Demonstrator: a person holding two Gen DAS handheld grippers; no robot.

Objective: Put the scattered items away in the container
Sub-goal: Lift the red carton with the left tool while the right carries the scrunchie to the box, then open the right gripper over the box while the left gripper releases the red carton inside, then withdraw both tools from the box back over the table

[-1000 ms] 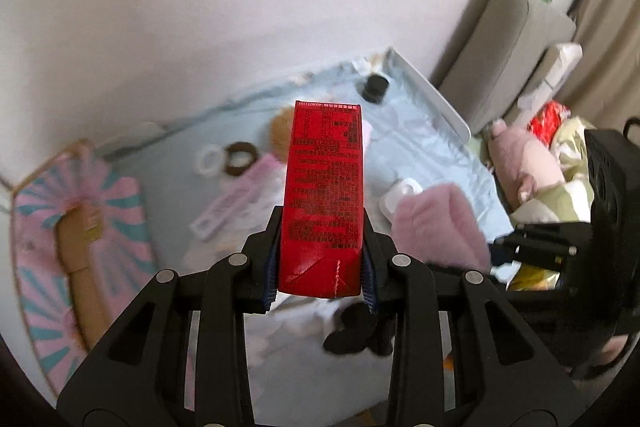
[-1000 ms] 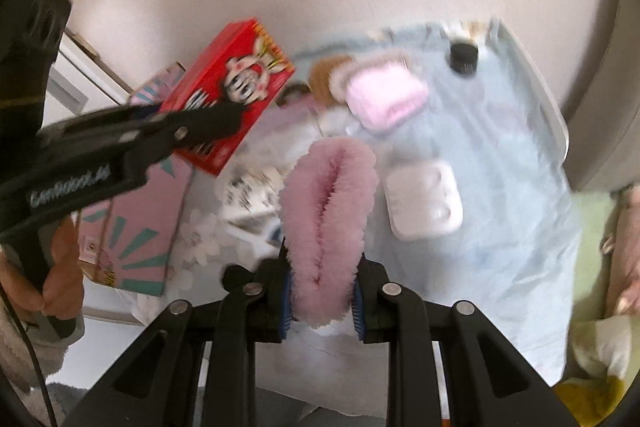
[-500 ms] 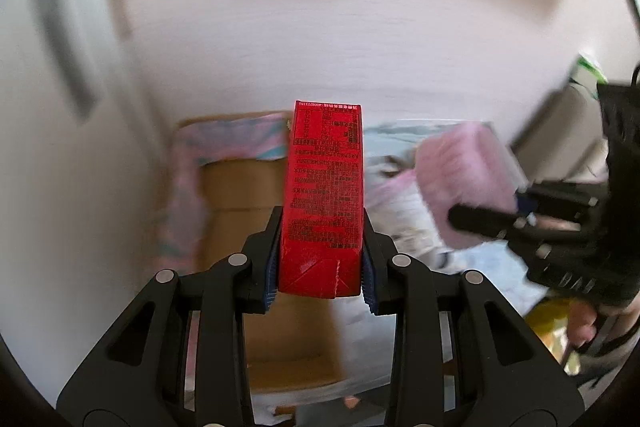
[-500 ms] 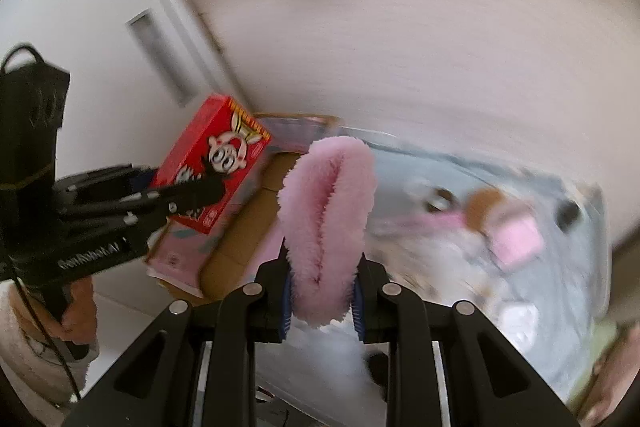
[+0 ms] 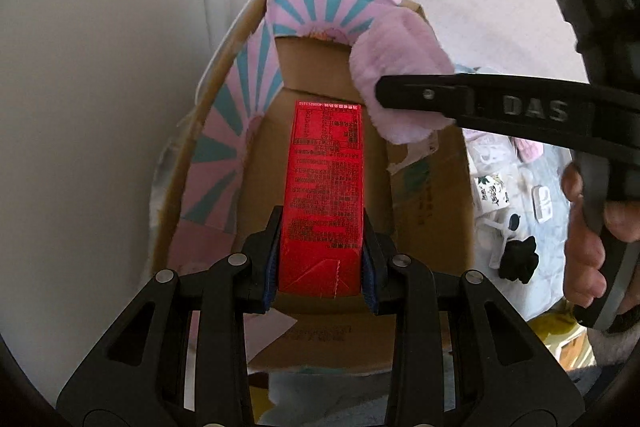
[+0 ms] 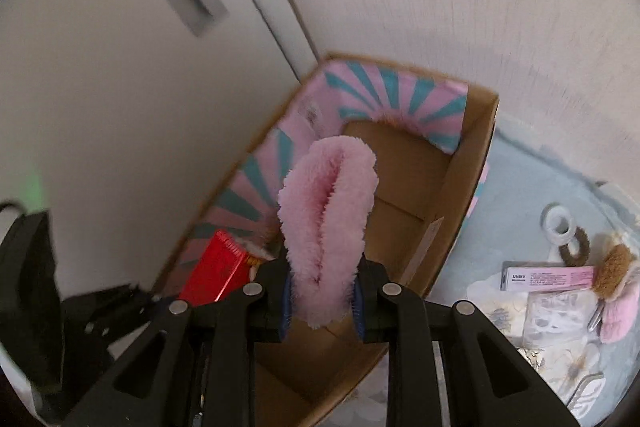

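Both grippers hung over the empty cardboard box [image 5: 432, 211], left fingers [image 5: 272, 263] clamping a red carton [image 5: 324, 195], right fingers [image 6: 286, 301] pinching a pink fluffy pouch [image 6: 328, 223], with small clutter [image 6: 548, 291] left on the bed.

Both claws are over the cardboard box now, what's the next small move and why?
Probably lower a little and open both claws. The left claw grips the red carton and the right claw the pink fluffy item, both already above the open cardboard box.
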